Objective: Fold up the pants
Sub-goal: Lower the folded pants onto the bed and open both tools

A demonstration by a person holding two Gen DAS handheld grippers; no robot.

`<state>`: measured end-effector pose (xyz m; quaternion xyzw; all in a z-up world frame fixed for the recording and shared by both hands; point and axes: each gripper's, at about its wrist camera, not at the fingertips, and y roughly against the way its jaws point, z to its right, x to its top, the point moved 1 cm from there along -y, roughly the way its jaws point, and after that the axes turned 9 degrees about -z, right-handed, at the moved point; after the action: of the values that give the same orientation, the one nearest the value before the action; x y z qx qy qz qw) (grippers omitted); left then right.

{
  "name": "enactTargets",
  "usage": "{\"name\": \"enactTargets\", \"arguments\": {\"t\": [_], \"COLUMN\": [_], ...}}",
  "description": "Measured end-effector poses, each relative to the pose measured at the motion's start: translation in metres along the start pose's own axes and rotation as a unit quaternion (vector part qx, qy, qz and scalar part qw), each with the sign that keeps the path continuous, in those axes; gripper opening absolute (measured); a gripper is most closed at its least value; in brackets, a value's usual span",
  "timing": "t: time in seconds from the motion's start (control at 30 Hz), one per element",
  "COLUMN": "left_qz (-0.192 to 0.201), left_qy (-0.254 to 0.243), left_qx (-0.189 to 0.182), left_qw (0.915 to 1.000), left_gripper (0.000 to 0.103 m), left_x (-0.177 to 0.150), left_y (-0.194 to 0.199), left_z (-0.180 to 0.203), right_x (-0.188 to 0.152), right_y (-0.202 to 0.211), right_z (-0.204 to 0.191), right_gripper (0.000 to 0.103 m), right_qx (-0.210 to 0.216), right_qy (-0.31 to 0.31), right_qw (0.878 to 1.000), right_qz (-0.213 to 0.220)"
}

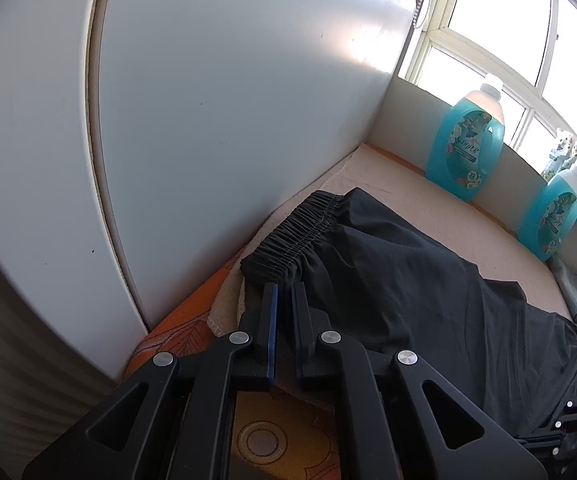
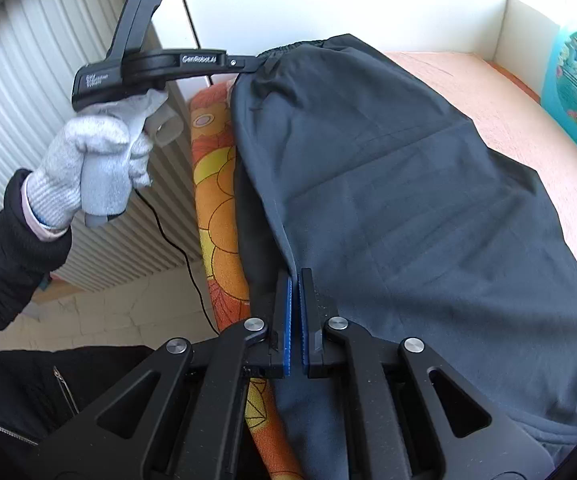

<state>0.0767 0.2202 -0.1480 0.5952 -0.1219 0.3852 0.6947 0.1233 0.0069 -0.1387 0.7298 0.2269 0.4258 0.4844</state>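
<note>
Black pants [image 2: 408,200]: right tool [image 2: 295,276] pinches their edge, left tool [image 1: 284,290] seemingly the waistband [image 1: 292,226].

white wall [image 1: 228,120] close left, bottles [image 1: 464,140] behind — surface [image 1: 420,196] open

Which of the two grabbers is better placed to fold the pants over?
Probably both together: the left gripper pinches the waistband corner, and the right gripper pinches the pants edge lower down.

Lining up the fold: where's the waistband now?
Left wrist view: the elastic waistband lies against the white wall, just beyond the left gripper.
</note>
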Motion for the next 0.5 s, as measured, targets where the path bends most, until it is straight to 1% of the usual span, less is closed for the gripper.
{"name": "enactTargets", "arguments": {"t": [0.07, 0.1, 0.13, 0.17, 0.2, 0.3, 0.37, 0.43, 0.47, 0.5], "left_qz": [-0.002, -0.002, 0.001, 0.003, 0.005, 0.018, 0.024, 0.025, 0.022, 0.018], "left_qy": [-0.002, -0.005, -0.007, -0.009, -0.010, -0.019, -0.031, -0.050, -0.060, -0.071], "left_qx": [-0.002, -0.003, -0.005, -0.006, -0.007, -0.019, -0.041, -0.069, -0.086, -0.105], "left_qw": [1.0000, 1.0000, 1.0000, 0.9999, 0.9999, 0.9995, 0.9984, 0.9960, 0.9943, 0.9918], "left_gripper": [0.028, 0.029, 0.029, 0.031, 0.032, 0.035, 0.035, 0.037, 0.042, 0.045], "left_x": [-0.001, -0.001, -0.001, -0.001, -0.001, 0.000, 0.001, 0.001, 0.001, 0.001], "left_y": [0.005, 0.009, 0.013, 0.017, 0.022, 0.039, 0.050, 0.060, 0.063, 0.065], "left_z": [0.000, 0.001, 0.003, 0.005, 0.006, 0.017, 0.029, 0.049, 0.060, 0.072], "right_x": [-0.005, -0.010, -0.015, -0.024, -0.027, -0.052, -0.072, -0.095, -0.105, -0.116], "right_y": [0.013, 0.023, 0.033, 0.043, 0.046, 0.078, 0.101, 0.126, 0.136, 0.147], "right_z": [0.005, 0.010, 0.014, 0.019, 0.015, 0.029, 0.045, 0.060, 0.069, 0.078], "right_gripper": [0.011, 0.023, 0.042, 0.049, 0.055, 0.055, 0.055, 0.056, 0.056, 0.057], "right_qx": [0.001, -0.002, -0.006, -0.011, -0.019, -0.033, -0.050, -0.077, -0.089, -0.100], "right_qy": [-0.021, -0.033, -0.044, -0.055, -0.066, -0.108, -0.142, -0.179, -0.198, -0.216], "right_qw": [1.000, 0.999, 0.998, 0.997, 0.995, 0.988, 0.980, 0.970, 0.964, 0.959], "right_qz": [0.017, 0.029, 0.042, 0.058, 0.072, 0.107, 0.129, 0.145, 0.151, 0.154]}}
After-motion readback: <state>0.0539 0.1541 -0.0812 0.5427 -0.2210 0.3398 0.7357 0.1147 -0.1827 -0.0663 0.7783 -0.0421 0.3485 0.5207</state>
